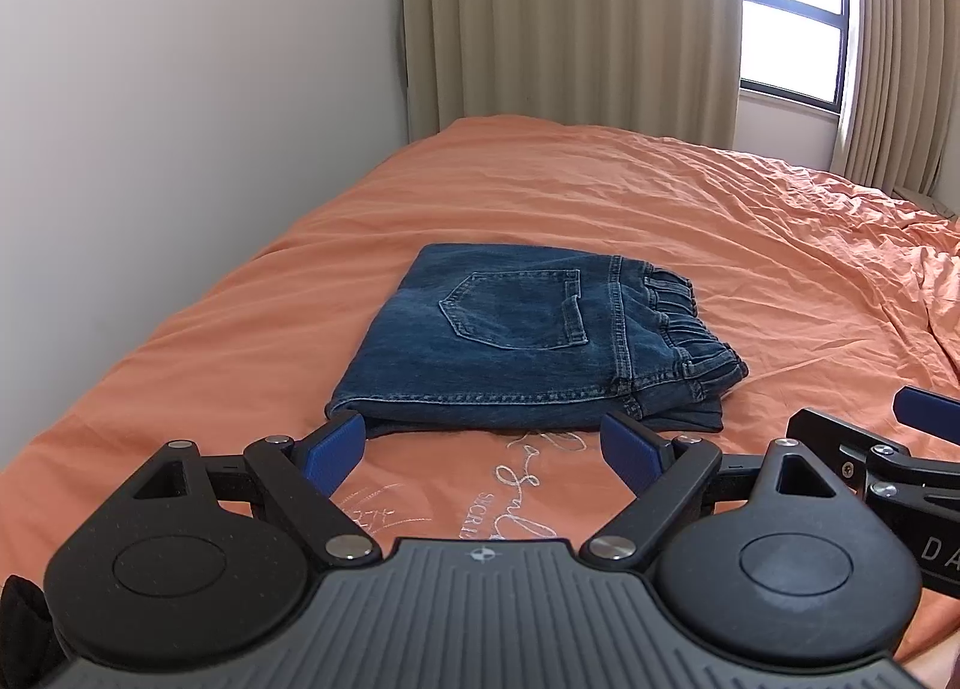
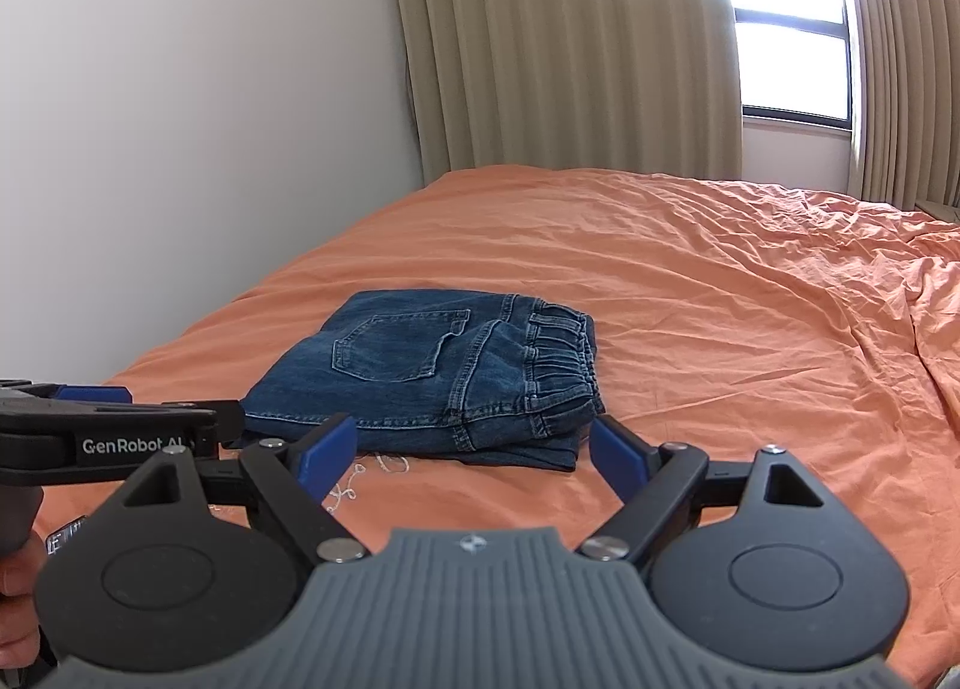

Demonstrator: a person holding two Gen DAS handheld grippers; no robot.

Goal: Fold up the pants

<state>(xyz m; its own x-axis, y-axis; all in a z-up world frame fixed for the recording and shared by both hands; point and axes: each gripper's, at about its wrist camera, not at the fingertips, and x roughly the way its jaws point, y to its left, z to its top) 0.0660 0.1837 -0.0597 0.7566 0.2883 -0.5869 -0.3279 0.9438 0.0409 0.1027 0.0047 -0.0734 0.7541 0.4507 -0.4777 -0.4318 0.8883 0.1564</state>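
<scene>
A pair of blue denim pants [image 1: 528, 341] lies folded into a compact rectangle on the orange bed, back pocket up and elastic waistband at the right; it also shows in the right wrist view [image 2: 432, 377]. My left gripper [image 1: 483, 443] is open and empty, just short of the pants' near edge. My right gripper [image 2: 474, 446] is open and empty, also at the near edge, in front of the waistband corner. Each gripper shows in the other's view: the right one [image 1: 900, 437] at the right edge, the left one [image 2: 114, 425] at the left edge.
The orange bedspread [image 1: 690, 221] is wrinkled, most of all at the right, and carries white embroidery [image 1: 528, 485] near me. A white wall [image 1: 180, 119] runs along the bed's left side. Beige curtains [image 1: 570, 17] and a bright window [image 1: 792, 5] stand behind the bed.
</scene>
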